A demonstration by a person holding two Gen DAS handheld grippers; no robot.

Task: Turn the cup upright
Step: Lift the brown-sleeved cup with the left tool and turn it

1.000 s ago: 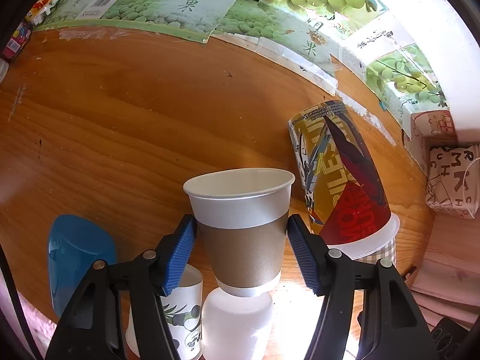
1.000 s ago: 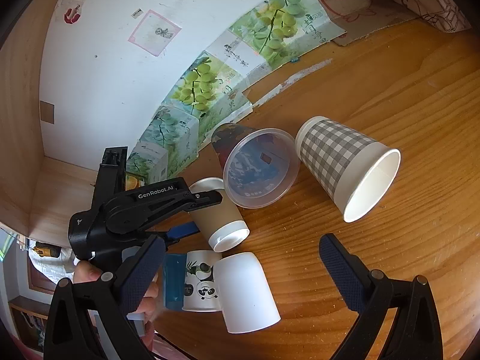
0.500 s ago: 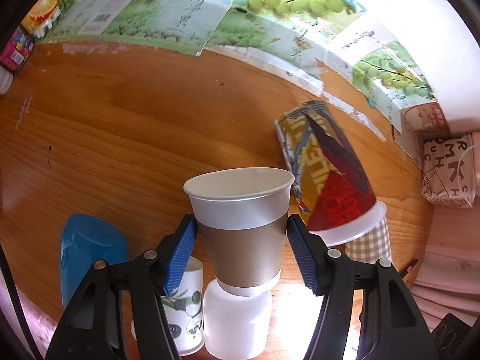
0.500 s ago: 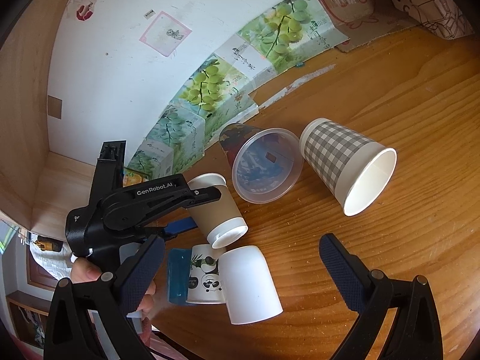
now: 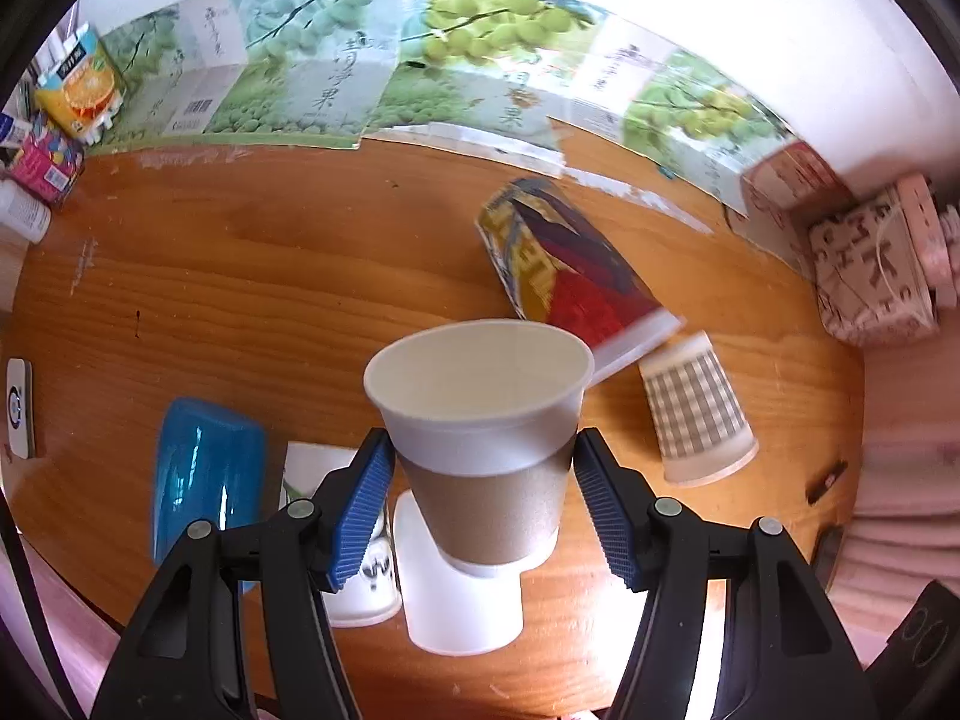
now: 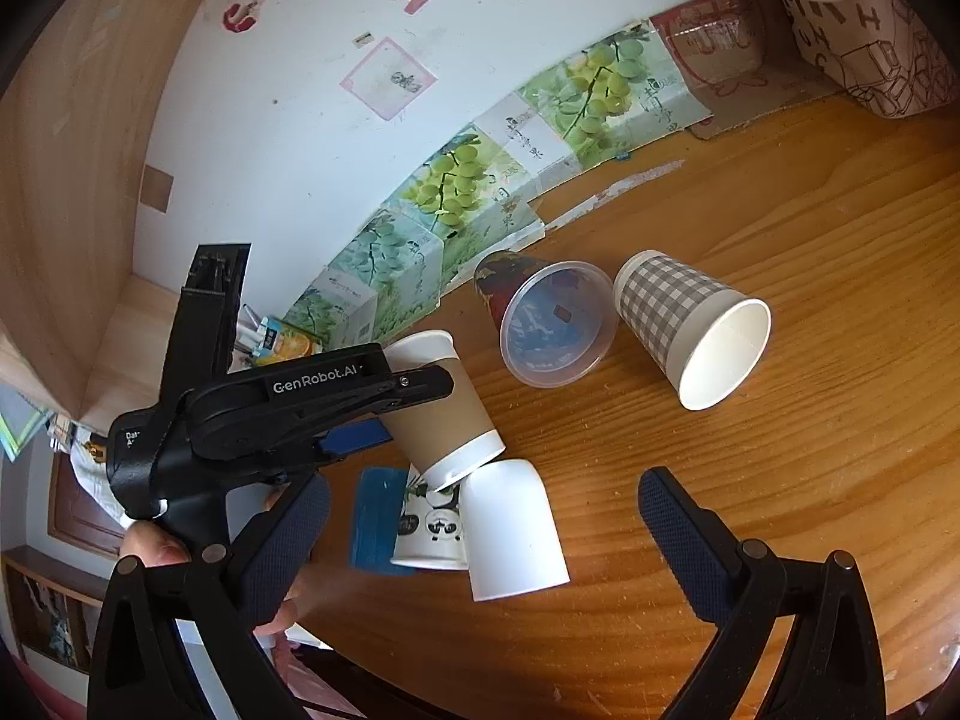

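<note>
Left wrist view has the left gripper (image 5: 483, 486) nearest the lens, its two blue ribbed pads (image 5: 360, 510) pressed against opposite sides of the brown-sleeved cup (image 5: 486, 450), one on each flank of the tan band just under the white rim section, so the fingers are clenched on that cup. The cup sits squarely between the fingers, mouth toward the far wall and slightly upward, base toward the camera and lifted off the wooden table (image 5: 270, 276); from the right wrist view the same brown-sleeved cup (image 6: 444, 408) leans at a slant, its base hovering over the plain white cup (image 6: 510, 534) and apparently touching or almost touching it, which I cannot settle. By my reading the flip is about half done: the cup is picked up and partly turned, but not yet vertical and not yet set down on its base. The right gripper (image 6: 480, 516) hangs above the table with its dark pads spread wide apart and nothing between them. Just beyond the held cup lie the white cup on its side, a panda-print cup (image 6: 429, 531) and a blue cup (image 5: 204, 468), all untouched. Farther out lie a checked cup (image 5: 696, 414) and a clear plastic cup with a colourful print (image 5: 570, 264), both tipped over, and behind them grape-printed cartons (image 5: 336, 72) line the wall.
</note>
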